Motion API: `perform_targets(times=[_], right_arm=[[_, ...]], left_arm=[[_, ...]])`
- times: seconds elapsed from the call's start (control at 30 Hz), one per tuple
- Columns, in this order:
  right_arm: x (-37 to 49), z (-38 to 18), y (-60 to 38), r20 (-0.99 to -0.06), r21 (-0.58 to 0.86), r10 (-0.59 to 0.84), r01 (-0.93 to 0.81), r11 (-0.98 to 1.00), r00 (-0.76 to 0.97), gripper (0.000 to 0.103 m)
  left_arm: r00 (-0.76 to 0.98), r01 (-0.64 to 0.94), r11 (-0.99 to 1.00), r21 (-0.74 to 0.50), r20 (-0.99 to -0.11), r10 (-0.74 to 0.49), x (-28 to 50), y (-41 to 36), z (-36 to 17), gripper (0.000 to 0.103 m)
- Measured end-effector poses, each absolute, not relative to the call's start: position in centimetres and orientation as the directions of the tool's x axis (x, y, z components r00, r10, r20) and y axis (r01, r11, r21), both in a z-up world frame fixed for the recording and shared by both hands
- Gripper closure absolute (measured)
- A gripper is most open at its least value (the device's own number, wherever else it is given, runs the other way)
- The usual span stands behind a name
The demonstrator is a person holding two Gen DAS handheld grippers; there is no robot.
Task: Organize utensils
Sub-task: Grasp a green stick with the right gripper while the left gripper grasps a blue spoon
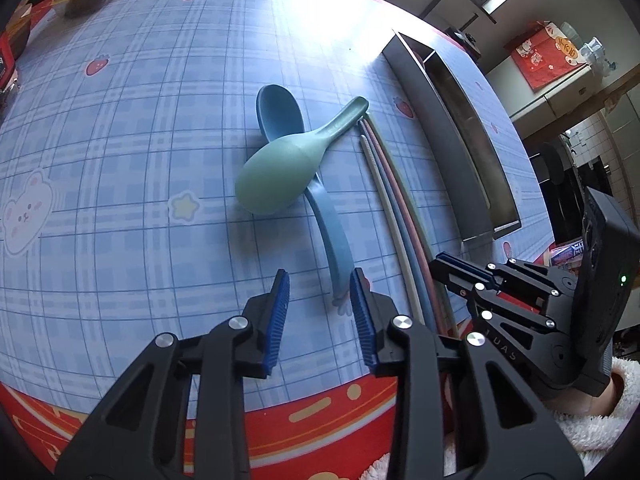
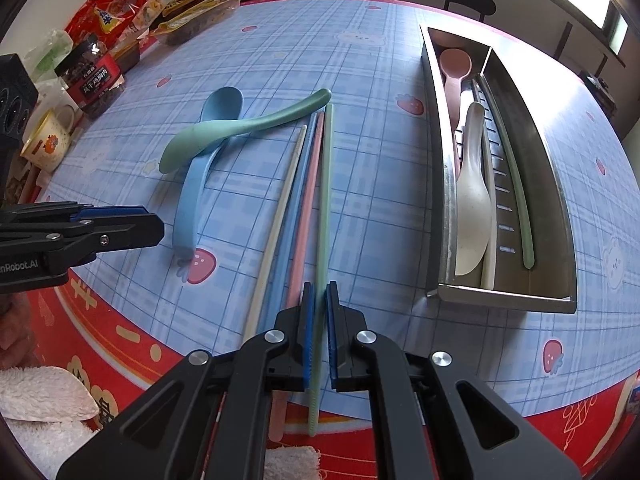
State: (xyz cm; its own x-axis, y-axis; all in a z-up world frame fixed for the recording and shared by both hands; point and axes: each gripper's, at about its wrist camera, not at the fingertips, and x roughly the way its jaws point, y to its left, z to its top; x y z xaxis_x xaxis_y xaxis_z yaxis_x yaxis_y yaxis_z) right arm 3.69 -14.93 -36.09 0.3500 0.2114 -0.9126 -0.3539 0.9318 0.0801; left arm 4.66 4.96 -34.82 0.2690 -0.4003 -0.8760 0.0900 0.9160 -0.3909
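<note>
A green spoon [image 1: 276,170] [image 2: 240,128] lies across a blue spoon [image 1: 330,228] [image 2: 192,196] on the checked tablecloth. My left gripper [image 1: 320,304] is open, its fingers on either side of the blue spoon's handle end. Beside them lie cream, blue, pink and green chopsticks [image 1: 400,216]. My right gripper [image 2: 319,320] is nearly shut around the green chopstick [image 2: 325,200], near its close end. The metal utensil tray [image 2: 560,216] [image 1: 452,148] holds a pink spoon [image 2: 454,68], a white spoon [image 2: 472,200] and a green chopstick [image 2: 520,200].
Snack bags [image 2: 120,8], a jar [image 2: 94,76] and a cup [image 2: 48,140] crowd the table's far left. A chair [image 2: 466,0] stands beyond the far edge. The red table border [image 2: 120,332] runs along the near side.
</note>
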Motion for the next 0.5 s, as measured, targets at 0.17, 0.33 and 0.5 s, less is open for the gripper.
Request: perform_targets(times=[0.17, 0.33, 0.5], right_arm=[[3.7, -36.1, -15.1, -0.910, 0.098, 0.226, -0.350, 0.932, 0.349, 0.096], [3.8, -36.1, -15.1, -0.911, 0.098, 0.228, -0.356, 0.929, 0.343, 0.096], [3.7, -36.1, -15.0, -0.911, 0.091, 0.227, -0.367, 0.926, 0.345, 0.096]], left_arm=[[0.269, 0.048, 0.903, -0.427, -0.865, -0.424, 6.3, 4.9, -35.4, 0.070], [0.273, 0.002, 0.889, -0.459, -0.855, -0.442, 8.0, 4.9, -35.9, 0.073], [0.275, -0.009, 0.890, -0.456, -0.857, -0.436, 8.6, 4.5, -36.1, 0.075]])
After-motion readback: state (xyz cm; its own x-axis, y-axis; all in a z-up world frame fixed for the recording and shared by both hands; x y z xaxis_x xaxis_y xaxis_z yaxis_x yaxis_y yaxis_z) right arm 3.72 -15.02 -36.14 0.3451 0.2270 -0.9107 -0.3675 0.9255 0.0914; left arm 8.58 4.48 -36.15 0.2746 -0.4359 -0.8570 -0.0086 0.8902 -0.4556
